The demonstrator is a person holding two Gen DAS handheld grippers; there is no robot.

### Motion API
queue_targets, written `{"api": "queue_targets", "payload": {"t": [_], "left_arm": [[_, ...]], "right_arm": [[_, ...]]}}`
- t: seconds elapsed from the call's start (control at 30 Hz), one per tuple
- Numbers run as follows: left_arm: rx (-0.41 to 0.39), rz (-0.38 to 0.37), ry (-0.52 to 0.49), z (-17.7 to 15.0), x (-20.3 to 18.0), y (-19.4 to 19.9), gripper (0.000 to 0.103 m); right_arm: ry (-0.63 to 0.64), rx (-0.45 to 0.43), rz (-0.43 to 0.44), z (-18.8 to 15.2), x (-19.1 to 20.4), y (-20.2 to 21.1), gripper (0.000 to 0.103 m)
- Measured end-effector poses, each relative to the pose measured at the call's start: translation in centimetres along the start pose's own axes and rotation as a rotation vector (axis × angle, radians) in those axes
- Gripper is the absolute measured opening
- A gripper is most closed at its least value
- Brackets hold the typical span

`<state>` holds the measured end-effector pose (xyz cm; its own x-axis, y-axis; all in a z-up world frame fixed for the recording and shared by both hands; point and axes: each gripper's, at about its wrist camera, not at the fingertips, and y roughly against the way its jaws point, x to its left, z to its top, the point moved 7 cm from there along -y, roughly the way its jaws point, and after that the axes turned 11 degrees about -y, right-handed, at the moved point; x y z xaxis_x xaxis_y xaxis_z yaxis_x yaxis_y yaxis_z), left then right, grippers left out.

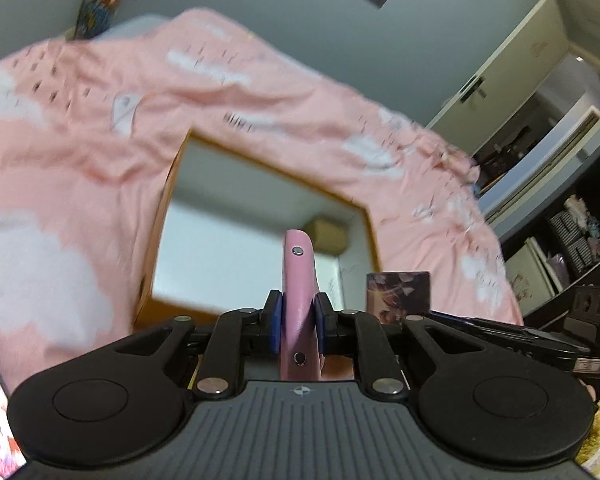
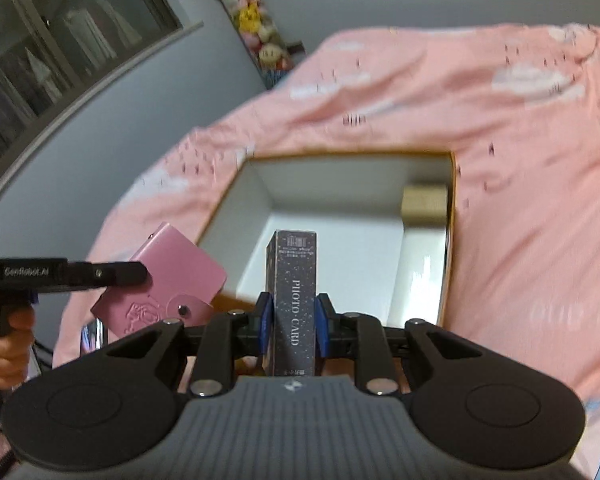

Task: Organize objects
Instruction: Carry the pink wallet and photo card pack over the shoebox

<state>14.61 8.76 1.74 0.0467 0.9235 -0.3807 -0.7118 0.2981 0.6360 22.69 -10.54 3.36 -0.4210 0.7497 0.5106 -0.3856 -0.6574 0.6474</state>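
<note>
Left gripper (image 1: 298, 322) clamped on the pink card wallet (image 1: 299, 304), held edge-on just in front of the open white box (image 1: 256, 184) on the pink bedspread (image 1: 60, 184). Right gripper (image 2: 292, 330) pinched around the dark "PHOTO CARD" box (image 2: 292, 300), upright, at the near rim of the white box. Small tan carton (image 2: 425, 202) inside, in the far right corner. Plush toys (image 2: 252, 24) beyond, against the wall.

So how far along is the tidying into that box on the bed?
Done: one small tan box already sits in the open storage box. In hand: the left gripper clamps a pink snap wallet, the right gripper a dark photo card box. Left: setting both inside.
</note>
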Motion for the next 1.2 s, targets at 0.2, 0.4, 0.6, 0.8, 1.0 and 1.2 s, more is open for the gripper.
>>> {"api": "queue_targets", "payload": {"t": [0.2,0.4,0.6,0.8,1.0,1.2], "left_arm": [[-0.060,0.012,-0.021,3.6,-0.1,-3.2,0.019],[0.032,0.054,0.020,3.1,2.1,-10.0,0.019],[0.105,0.075,0.066,1.4,4.3,-14.1,0.019],[0.152,0.071,0.084,0.6,5.0,-15.8,0.019],[0.178,0.066,0.102,-0.1,5.5,-16.9,0.019],[0.200,0.062,0.101,-0.5,5.5,-17.6,0.019]], "right_arm": [[-0.058,-0.003,-0.029,3.3,-1.3,-4.0,0.024],[-0.147,0.140,-0.124,2.7,-4.6,-10.9,0.024],[-0.217,0.222,-0.156,1.7,-6.5,-15.1,0.024],[-0.248,0.276,-0.192,0.7,-7.5,-17.2,0.024],[-0.228,0.301,-0.208,0.4,-7.6,-17.5,0.025],[-0.061,0.299,-0.324,0.4,-6.8,-17.3,0.025]]}}
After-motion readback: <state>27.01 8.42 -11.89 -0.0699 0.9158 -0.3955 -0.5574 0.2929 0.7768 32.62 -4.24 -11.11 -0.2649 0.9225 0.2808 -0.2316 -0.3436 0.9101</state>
